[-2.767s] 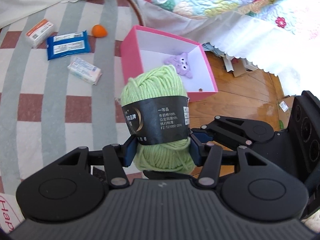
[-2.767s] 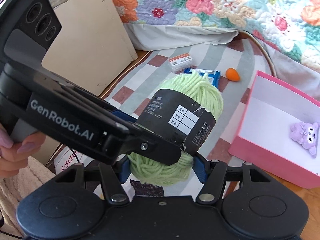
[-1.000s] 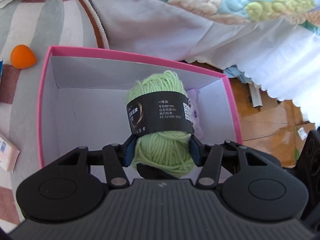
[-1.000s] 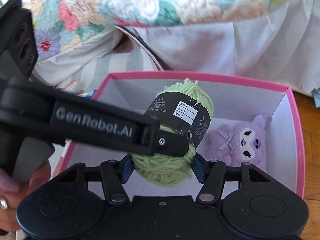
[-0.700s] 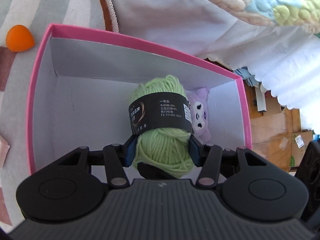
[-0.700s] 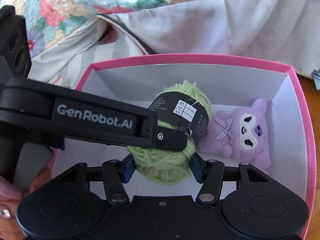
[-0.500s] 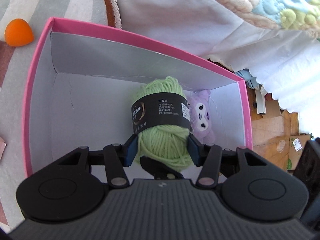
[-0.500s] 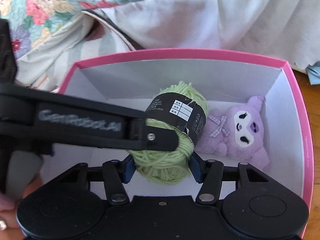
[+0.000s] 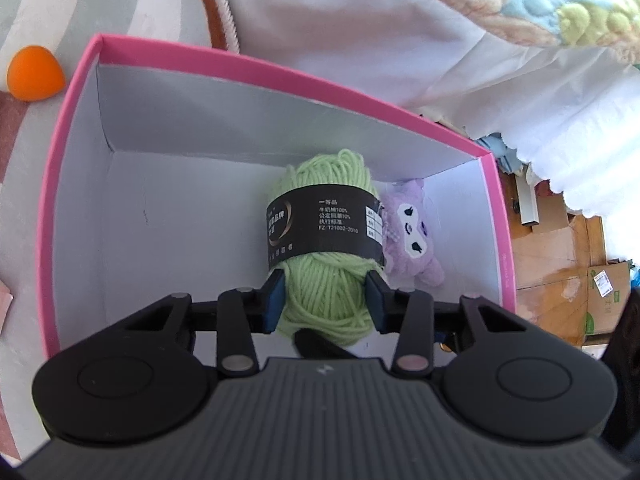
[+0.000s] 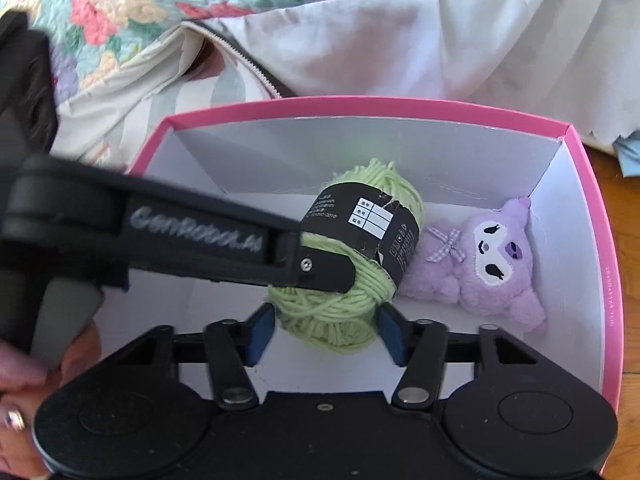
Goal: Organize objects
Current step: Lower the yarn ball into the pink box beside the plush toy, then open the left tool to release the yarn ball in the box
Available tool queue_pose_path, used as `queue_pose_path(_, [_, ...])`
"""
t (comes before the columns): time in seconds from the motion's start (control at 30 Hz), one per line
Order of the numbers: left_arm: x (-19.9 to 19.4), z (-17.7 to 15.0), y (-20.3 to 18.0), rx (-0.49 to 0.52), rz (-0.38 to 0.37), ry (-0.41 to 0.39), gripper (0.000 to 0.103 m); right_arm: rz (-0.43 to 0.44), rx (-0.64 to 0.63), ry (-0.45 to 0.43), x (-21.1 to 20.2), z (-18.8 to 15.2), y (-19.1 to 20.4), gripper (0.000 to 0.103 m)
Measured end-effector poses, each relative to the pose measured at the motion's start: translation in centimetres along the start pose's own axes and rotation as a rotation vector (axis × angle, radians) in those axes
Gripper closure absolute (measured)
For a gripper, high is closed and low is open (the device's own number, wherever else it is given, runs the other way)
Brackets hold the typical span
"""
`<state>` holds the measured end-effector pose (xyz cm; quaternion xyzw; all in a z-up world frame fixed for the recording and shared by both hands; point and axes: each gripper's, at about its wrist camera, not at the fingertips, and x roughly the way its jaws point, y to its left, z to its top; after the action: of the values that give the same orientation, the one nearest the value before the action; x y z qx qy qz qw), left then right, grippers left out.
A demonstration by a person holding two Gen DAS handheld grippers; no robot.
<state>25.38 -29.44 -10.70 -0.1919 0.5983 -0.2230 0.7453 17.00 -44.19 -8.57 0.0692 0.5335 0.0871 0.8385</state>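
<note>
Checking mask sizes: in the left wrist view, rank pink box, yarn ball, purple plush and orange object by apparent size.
1. pink box
2. yarn ball, nearest the camera
3. purple plush, partly hidden behind the yarn
4. orange object, farther off, so true size unsure

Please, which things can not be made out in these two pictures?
- Yarn label print: too small, both views.
- Plush toy, left wrist view: partly hidden behind the yarn.
- Whether the right hand-held gripper touches the yarn, right wrist view: unclear at this angle.
</note>
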Motion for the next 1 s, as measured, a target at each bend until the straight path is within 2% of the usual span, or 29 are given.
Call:
queue_pose_path(0.07, [0.1, 0.0, 0.1, -0.005, -0.007, 0.003, 0.062, -0.022, 0.008, -0.013, 0.1, -0.2, -0.1, 0.055])
queue_pose_path(0.2, [0.6, -0.2, -0.1, 0.003, 0.004, 0.000, 0.062, -0.056, 0.053, -0.009, 0.5, -0.2, -0.2, 0.056])
queue_pose_path(0.3, [0.8, -0.1, -0.3, 0.012, 0.014, -0.007, 0.062, -0.100, 0.019, -0.019, 0.6, -0.1, 0.4, 0.056])
queue_pose_path(0.5, [0.1, -0.4, -0.5, 0.044, 0.026, -0.005, 0.059, -0.102, 0.006, -0.027, -0.1, -0.8, 0.7, 0.049])
queue_pose_path(0.63, [-1.3, -1.1, -1.0, 0.095, 0.058, -0.006, 0.057, -0.084, -0.012, -0.057, -1.6, -1.5, 1.5, 0.043])
queue_pose_path(0.87, [-5.2, -2.4, -2.4, 0.232, 0.133, -0.014, 0.049, -0.058, -0.027, -0.129, -5.3, -2.6, 3.0, 0.043])
queue_pose_path(1.0, [-8.1, -3.1, -1.9, 0.264, 0.133, -0.030, 0.047, -0.104, -0.073, -0.176, -7.4, -3.4, 4.7, 0.042])
